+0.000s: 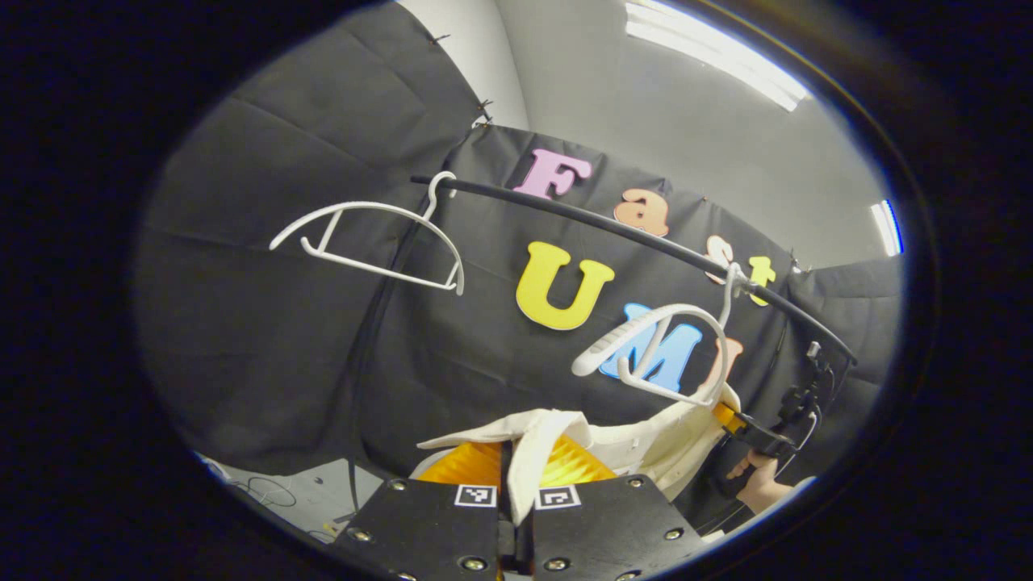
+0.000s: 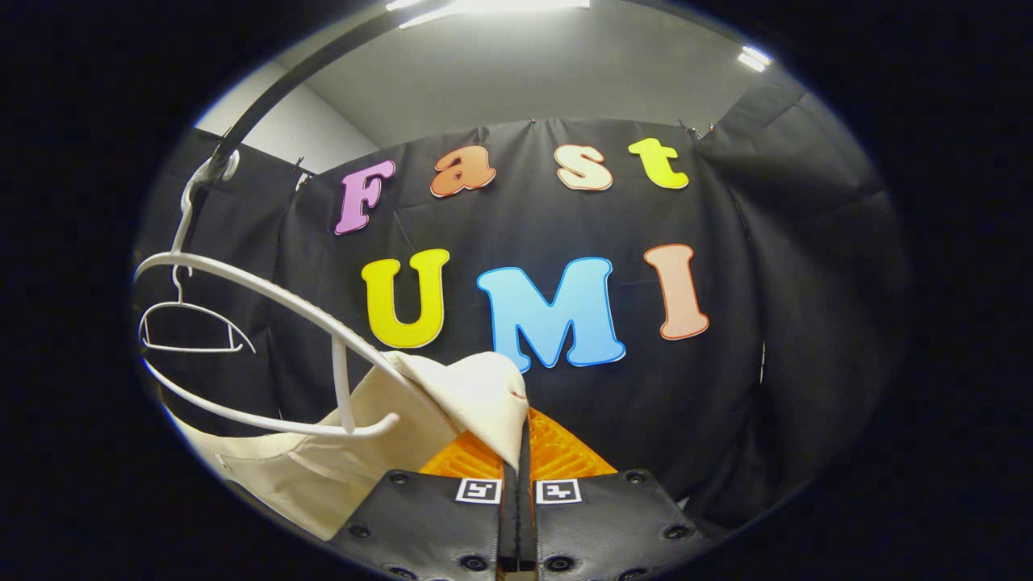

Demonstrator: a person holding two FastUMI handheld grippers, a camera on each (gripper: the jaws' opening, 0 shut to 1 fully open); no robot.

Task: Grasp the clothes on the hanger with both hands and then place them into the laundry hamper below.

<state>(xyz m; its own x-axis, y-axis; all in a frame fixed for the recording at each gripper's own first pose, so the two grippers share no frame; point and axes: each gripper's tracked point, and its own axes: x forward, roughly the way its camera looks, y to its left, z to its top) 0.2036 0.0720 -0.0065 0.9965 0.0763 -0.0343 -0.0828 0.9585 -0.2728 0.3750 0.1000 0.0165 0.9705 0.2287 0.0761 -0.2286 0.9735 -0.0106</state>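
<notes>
A cream garment (image 1: 646, 444) hangs stretched between both grippers, just below a white hanger (image 1: 662, 355) on the black rail (image 1: 629, 234). My left gripper (image 1: 515, 468) is shut on one corner of the cloth, which folds over its fingers. In the right gripper view the garment (image 2: 452, 395) drapes across the same hanger (image 2: 274, 298), and my right gripper (image 2: 520, 460) is shut on its other edge. Far off in the left gripper view, the other gripper (image 1: 746, 432) and the hand (image 1: 759, 484) holding it pinch the cloth's far end.
A second, bare white hanger (image 1: 379, 242) hangs farther along the rail, seen small in the right gripper view as the hanger (image 2: 190, 331). Black cloth walls close the booth behind. A strip of pale floor (image 1: 299, 492) with cables lies low on the left.
</notes>
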